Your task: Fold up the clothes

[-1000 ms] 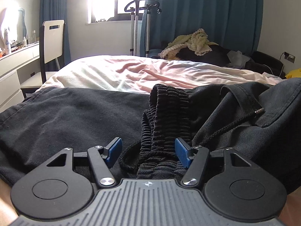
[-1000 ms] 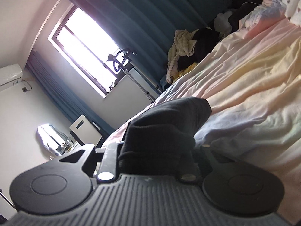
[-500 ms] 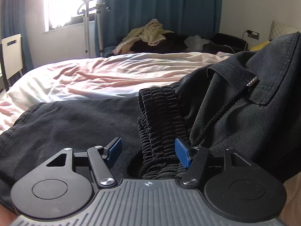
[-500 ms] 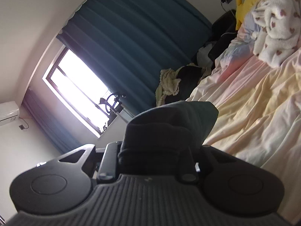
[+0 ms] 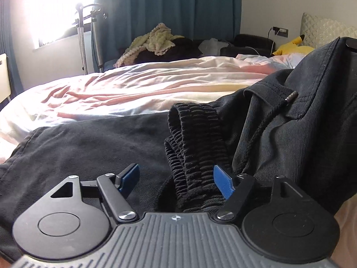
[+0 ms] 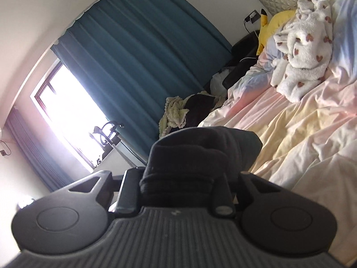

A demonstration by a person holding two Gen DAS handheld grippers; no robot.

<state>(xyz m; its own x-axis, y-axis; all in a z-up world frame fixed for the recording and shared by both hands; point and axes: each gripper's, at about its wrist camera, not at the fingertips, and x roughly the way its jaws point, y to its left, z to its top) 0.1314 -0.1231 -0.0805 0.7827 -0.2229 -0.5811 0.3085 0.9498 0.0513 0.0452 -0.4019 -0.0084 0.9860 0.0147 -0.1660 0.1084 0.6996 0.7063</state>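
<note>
Black trousers (image 5: 301,120) with a ribbed black waistband (image 5: 196,143) lie on the bedsheet (image 5: 125,93), washed pink, cream and pale blue. Blue pads (image 5: 222,182) tip the black left gripper (image 5: 176,178). Beyond the bedsheet hang teal curtains (image 6: 142,67); on it lie a yellow plush (image 6: 271,28) and a white fleece (image 6: 305,44) dotted with brown hearts.

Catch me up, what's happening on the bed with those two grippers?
A person is folding black trousers spread on the bed. The right gripper is shut on a bunch of the dark fabric, lifted above the sheet. The left gripper is open, its blue-padded fingers straddling the ribbed elastic waistband without clamping it. The fold is not finished.
</note>
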